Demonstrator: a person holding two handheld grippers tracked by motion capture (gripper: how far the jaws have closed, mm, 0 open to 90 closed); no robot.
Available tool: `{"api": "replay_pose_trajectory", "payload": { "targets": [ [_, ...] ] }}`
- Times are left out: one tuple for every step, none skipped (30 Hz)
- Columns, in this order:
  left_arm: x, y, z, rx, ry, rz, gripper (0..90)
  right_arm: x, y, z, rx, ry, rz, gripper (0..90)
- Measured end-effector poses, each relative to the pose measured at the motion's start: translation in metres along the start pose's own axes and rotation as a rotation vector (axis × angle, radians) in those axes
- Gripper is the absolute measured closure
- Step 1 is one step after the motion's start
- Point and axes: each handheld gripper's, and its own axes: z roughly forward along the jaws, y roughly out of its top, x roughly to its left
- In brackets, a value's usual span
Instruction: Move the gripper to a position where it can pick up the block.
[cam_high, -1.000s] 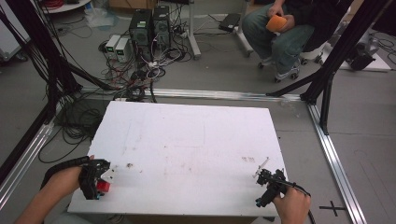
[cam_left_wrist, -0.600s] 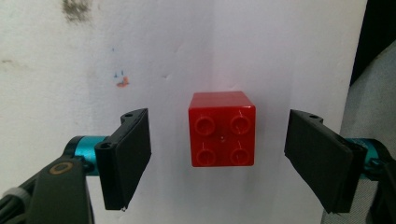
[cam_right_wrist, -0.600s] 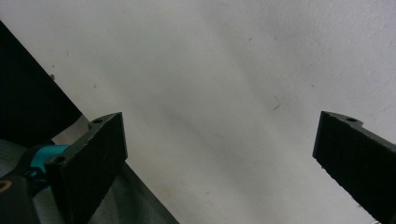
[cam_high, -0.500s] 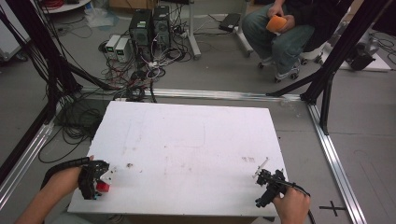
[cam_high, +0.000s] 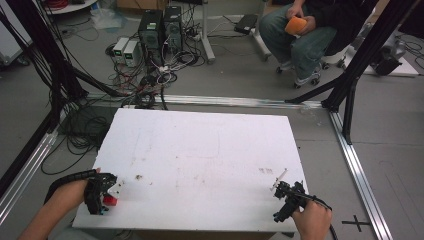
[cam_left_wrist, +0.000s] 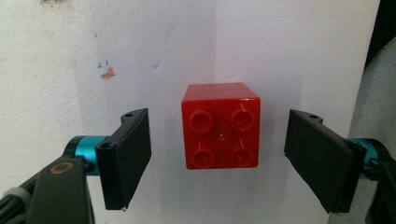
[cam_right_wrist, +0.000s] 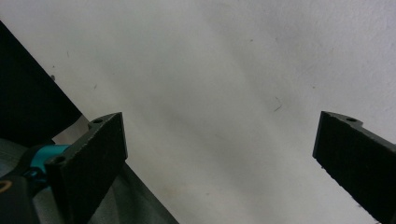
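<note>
A flat white rectangular foam-like board serves as the table top, its matte surface lightly scuffed and speckled with small brown and blue-orange marks. At about 8 o'clock on the board, close to its near-left corner, the left gripper hangs over a small glossy red plastic building block. In the left gripper view the block is a squarish cube with rounded edges and four round studs on its upper face, sitting on the white surface between the two flat black jaws. The jaws stand wide, one at 9 o'clock of the block and one at 3 o'clock, each with a clear gap to the plastic, so nothing is held. Teal metal cylinders sit behind the jaw plates.

At about 4 o'clock on the board, near its near-right corner, the right gripper is held in the person's right hand. In the right gripper view its finely textured black jaws are spread far apart over bare white board, grasping nothing.

Beyond the board, at 12 o'clock, black computer towers and tangled cables lie on the grey floor, and a seated person holds a rounded orange object.
</note>
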Motion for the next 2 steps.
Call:
{"api": "replay_pose_trajectory", "payload": {
  "targets": [
    [0.0, -0.0001, -0.0003, -0.002, -0.002, -0.003, 23.3, -0.0003, 0.0, 0.0, -0.001, 0.001, -0.002, 2.1],
    [0.0001, -0.0002, -0.0009, -0.001, -0.004, -0.002, 23.3, -0.0003, 0.0, 0.0, -0.001, 0.001, -0.002, 2.1]
  ]
}}
